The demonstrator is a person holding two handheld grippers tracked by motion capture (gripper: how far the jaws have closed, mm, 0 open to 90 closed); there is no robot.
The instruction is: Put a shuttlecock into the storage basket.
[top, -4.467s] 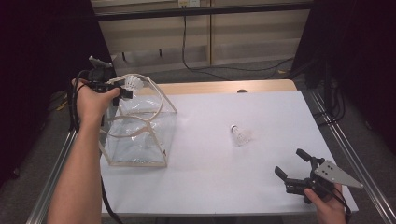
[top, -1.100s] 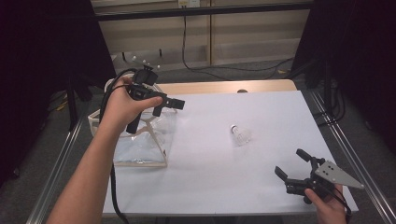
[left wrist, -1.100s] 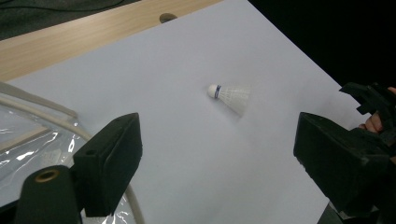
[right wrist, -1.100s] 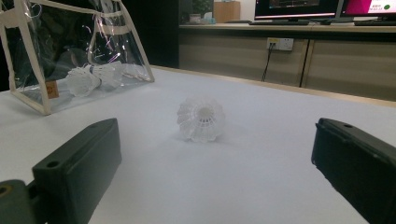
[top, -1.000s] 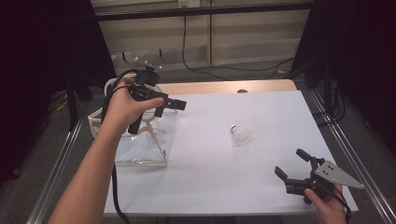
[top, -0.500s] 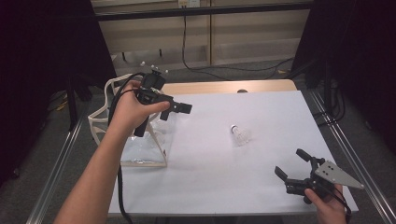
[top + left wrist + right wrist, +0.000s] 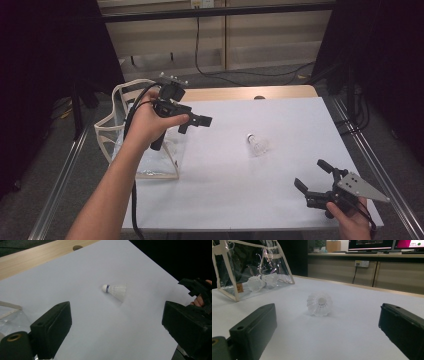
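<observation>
A white shuttlecock (image 7: 257, 144) lies on its side in the middle of the white table; it is also in the left gripper view (image 7: 115, 290) and the right gripper view (image 7: 320, 303). My left gripper (image 7: 195, 124) hovers over the right edge of a clear bag (image 7: 150, 162) and points toward the shuttlecock. Its jaws (image 7: 117, 332) have just been opening, and nothing is between them. My right gripper (image 7: 310, 174) rests open and empty near the table's front right corner, with the shuttlecock ahead of its jaws (image 7: 327, 332). Two shuttlecocks (image 7: 259, 281) lie inside the bag (image 7: 254, 270).
The clear bag with beige trim stands at the table's left edge. A wooden strip (image 7: 240, 93) runs along the far edge of the white surface (image 7: 230, 185). Metal rails (image 7: 367, 150) flank the table. The right gripper (image 7: 197, 288) and its hand appear far off in the left gripper view.
My left gripper has left the bag's mouth and travelled right and slightly down, out over the table toward the loose shuttlecock. The right gripper has kept still.
</observation>
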